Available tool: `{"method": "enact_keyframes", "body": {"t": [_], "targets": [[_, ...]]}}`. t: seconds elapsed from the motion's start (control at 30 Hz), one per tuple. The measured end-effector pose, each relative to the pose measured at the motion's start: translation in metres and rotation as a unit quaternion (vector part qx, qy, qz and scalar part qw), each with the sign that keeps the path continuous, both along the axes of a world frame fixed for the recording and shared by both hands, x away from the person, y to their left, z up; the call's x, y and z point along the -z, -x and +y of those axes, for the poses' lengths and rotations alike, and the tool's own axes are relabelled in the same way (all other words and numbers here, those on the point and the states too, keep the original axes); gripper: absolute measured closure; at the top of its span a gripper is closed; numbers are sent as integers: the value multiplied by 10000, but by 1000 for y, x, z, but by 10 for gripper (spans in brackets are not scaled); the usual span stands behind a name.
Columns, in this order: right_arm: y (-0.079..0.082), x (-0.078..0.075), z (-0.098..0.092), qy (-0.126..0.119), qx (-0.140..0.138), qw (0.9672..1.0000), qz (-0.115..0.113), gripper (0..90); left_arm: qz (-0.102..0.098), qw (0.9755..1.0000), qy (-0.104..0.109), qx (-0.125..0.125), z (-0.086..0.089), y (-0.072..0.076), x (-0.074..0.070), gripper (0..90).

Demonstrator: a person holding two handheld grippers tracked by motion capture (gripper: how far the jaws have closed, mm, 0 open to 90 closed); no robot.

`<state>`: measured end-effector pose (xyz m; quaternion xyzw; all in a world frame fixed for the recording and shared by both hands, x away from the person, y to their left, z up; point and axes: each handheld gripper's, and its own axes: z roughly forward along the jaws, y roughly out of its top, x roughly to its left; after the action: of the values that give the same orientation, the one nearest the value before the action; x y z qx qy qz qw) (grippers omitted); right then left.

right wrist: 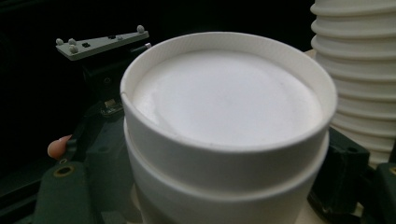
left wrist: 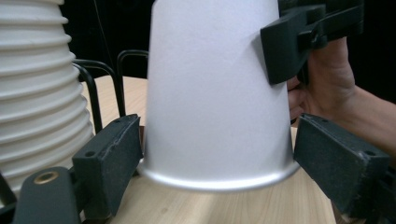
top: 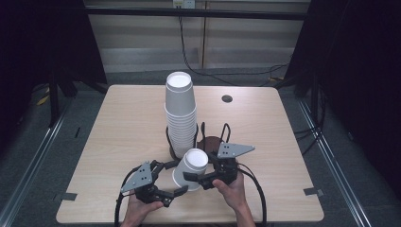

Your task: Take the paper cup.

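An upturned white paper cup [top: 190, 168] stands rim-down on the table [top: 118, 142], in front of the black wire holder [top: 213, 139] and the tall stack of cups [top: 180, 113]. In the right gripper view a second cup seems to be nested under its top. The right gripper [top: 201, 178] has its jaws closed against the cup's upper wall; in the left gripper view one of its black pads [left wrist: 285, 46] presses the cup's side. The left gripper [top: 172, 177] sits low, with its jaws spread wide on either side of the cup's rim. One pad [left wrist: 112, 158] is just beside the rim, the other [left wrist: 341, 163] slightly clear of it. The stack of cups rises beyond the left jaw.
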<state>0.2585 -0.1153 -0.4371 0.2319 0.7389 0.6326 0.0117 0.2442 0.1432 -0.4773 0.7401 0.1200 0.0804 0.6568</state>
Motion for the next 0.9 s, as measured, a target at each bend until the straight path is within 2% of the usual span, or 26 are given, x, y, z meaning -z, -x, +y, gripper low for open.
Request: {"method": "enact_keyframes", "body": {"t": [0.07, 0.17, 0.37, 0.8, 0.9], "targets": [[0, 1, 2, 13, -43, 10000, 11, 209, 40, 10000, -84, -30, -2, 1, 0, 121], [1, 3, 6, 12, -109, 9999, -7, 209, 17, 10000, -91, -16, -4, 0, 1, 111], [0, 6, 12, -32, -177, 9998, -20, 209, 124, 9999, -80, -3, -8, -3, 3, 95], [1, 9, 15, 46, -208, 9998, -56, 190, 328, 9992, -197, 87, -10, -5, 5, 142], [1, 9, 16, 31, -217, 9997, -68, 142, 347, 9990, -269, 78, -10, -6, 4, 152]]}}
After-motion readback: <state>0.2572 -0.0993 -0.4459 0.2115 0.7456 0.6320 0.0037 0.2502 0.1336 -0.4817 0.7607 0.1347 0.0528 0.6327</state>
